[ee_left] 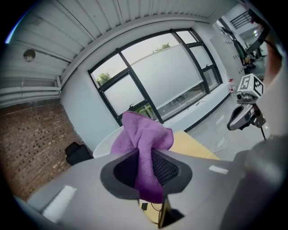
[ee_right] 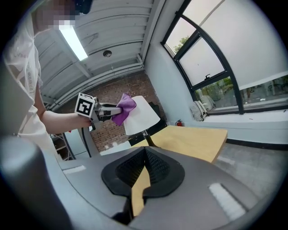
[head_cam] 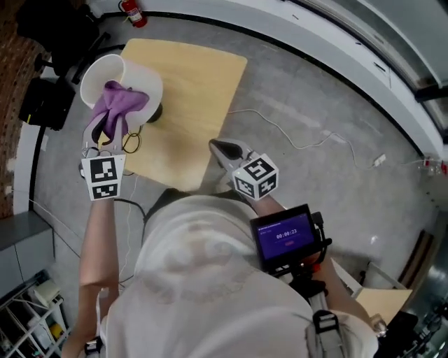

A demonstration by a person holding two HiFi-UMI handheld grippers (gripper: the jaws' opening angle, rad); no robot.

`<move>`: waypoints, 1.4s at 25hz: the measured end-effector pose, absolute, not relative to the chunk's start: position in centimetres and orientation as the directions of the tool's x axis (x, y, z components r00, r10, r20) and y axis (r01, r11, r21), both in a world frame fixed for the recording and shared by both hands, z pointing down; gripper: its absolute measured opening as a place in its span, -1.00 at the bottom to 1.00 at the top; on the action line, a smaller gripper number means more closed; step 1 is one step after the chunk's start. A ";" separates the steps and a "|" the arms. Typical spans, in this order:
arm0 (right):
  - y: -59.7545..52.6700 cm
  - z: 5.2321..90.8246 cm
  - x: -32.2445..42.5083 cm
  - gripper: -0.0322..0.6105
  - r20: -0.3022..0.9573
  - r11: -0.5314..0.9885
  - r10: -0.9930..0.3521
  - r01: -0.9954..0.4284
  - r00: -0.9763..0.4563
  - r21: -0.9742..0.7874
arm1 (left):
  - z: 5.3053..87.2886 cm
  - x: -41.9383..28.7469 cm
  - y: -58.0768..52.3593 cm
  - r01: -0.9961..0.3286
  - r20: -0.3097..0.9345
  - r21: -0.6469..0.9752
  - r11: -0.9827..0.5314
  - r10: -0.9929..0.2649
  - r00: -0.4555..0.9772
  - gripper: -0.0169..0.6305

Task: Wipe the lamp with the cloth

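Grey concrete floor (head_cam: 329, 105) ran wide around the work spot. A tall dark-framed window (ee_left: 166, 76) stood beyond it, with a brick wall (ee_left: 31, 143) to one side.

Light wooden table (head_cam: 192, 84), square top, stood directly ahead of the person.

Lamp (head_cam: 105, 70): white shade on a dark stem and base. It stood upright near the table's left edge as the head view showed it.

Left gripper (head_cam: 106, 134) was held up at the shade on an outstretched arm. Its jaws were clamped on the cloth (the left gripper view showed fabric filling the gap, pinched between both pads, a tail hanging below them).

Right gripper (head_cam: 218, 147) hung over the table's near edge, well apart from the lamp. Its jaws were drawn together at the tips with nothing between them. Only table wood showed through the slit behind the pads.

Cloth (head_cam: 117, 103): purple and bunched, its free end spilling forward out of the left jaws. It lay against the shade near the top, on the side facing the person. The right gripper view put it at the shade's upper left.

Screen unit (head_cam: 283, 236) sat on the person's chest, its display lit purple.

Thin white cable (head_cam: 301, 145) trailed over the floor to the right of the table.

Red fire extinguisher (head_cam: 133, 12) stood by the far wall, beyond the table.
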State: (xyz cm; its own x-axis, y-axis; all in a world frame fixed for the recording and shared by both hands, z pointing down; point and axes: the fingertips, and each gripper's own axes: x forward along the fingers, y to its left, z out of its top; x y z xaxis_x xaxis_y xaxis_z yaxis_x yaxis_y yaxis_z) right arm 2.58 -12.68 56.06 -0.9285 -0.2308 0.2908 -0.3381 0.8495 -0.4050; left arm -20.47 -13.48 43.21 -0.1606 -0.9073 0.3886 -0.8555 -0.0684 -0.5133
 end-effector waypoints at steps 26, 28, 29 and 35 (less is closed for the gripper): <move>-9.3 53.7 0.0 -0.86 0.332 0.812 -0.382 -0.485 -0.863 -0.326 | 42.7 -17.0 -9.9 -0.856 0.291 -0.431 -0.284 -0.942 0.166 -0.72; -9.0 53.2 -0.8 -0.86 0.328 0.813 -0.385 -0.485 -0.863 -0.321 | 39.6 -18.5 -10.0 -0.865 0.211 -0.450 -0.221 -0.968 0.137 -0.72; -8.8 53.0 -1.2 -0.86 0.327 0.814 -0.386 -0.485 -0.863 -0.319 | 38.5 -19.1 -10.1 -0.867 0.181 -0.458 -0.197 -0.975 0.126 -0.72; -7.3 52.6 -2.5 -0.86 0.337 0.810 -0.408 -0.506 -0.849 -0.295 | 40.0 -20.5 -11.7 -0.836 0.206 -0.499 -0.230 -0.968 0.144 -0.72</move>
